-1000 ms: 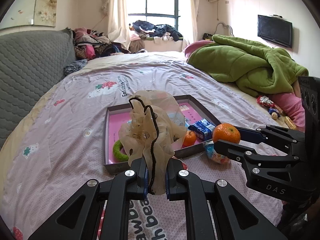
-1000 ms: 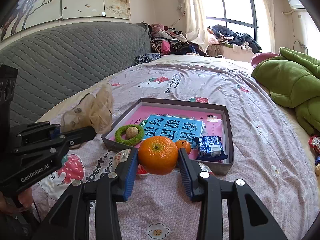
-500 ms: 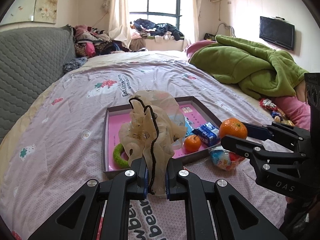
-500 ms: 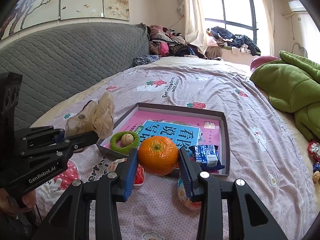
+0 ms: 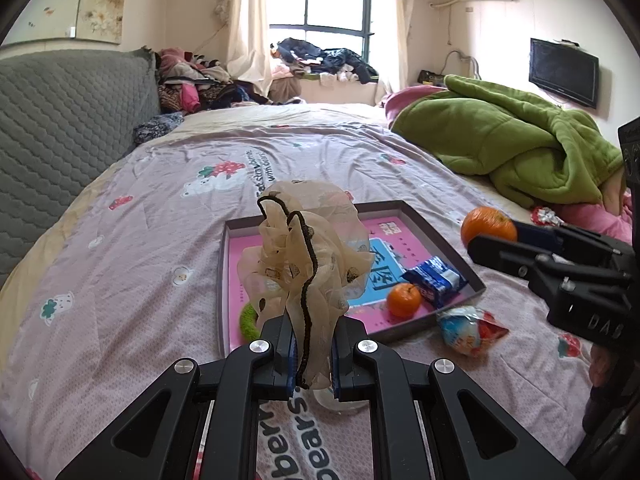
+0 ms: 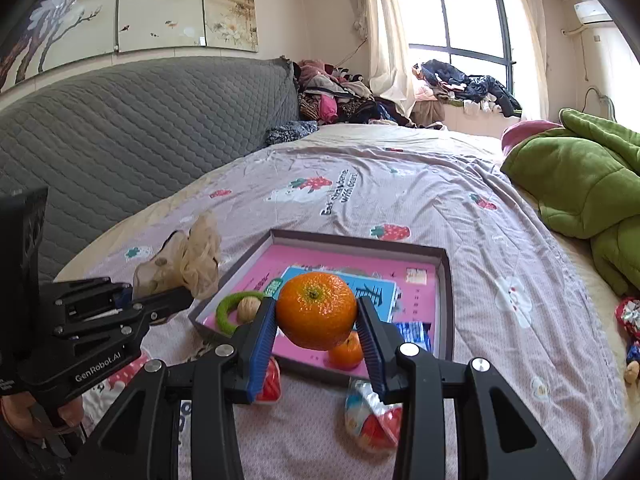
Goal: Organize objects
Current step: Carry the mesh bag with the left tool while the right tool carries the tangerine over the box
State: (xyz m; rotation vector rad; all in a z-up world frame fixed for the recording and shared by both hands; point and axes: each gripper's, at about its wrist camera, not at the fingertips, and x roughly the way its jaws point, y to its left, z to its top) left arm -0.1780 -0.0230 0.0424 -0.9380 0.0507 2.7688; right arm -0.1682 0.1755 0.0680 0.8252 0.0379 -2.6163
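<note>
- Fingers of right gripper (image 6: 318, 322) pinching a large orange (image 6: 316, 310); fingers of left gripper (image 5: 312, 350) pressed on a beige gauze scrunchie (image 5: 308, 252).
- Both lifted clear of the bed (image 5: 140, 248) since a second ago, now nearer the open box (image 6: 446, 280); likely ready for dropping in.
- Orange squarely between blue pads, above the box's near edge.
- Scrunchie standing up from the fingertips, over the box's left half.
</note>
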